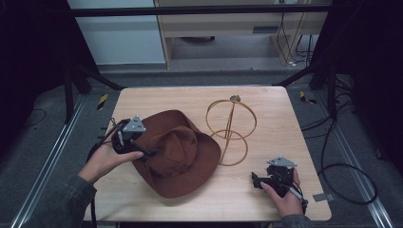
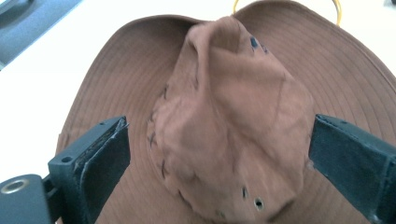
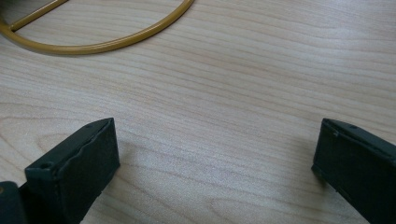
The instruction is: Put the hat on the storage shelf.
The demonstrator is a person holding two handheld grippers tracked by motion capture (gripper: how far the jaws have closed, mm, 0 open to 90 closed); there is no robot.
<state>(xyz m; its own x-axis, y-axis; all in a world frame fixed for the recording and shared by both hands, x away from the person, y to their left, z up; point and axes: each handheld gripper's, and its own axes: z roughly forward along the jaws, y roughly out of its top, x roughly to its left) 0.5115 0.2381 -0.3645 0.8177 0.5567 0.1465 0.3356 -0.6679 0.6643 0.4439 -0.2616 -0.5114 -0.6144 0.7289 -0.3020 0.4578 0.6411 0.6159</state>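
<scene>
Left gripper (image 2: 217,154) spread wide, straddling the crown of the brown hat (image 1: 176,152) (flat on the table (image 1: 266,199), just beside the wire stand (image 1: 231,129)), gripping nothing. Right gripper (image 3: 215,158) likewise wide, empty, low over bare wood.

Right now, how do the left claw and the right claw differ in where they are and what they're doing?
The left claw is over the hat, its jaws spread on either side of the crown; the right claw is over bare table with nothing between its jaws. The left claw is at the hat's brim; the right claw stands apart from it, near the wire stand. Both are open and hand-held.
</scene>
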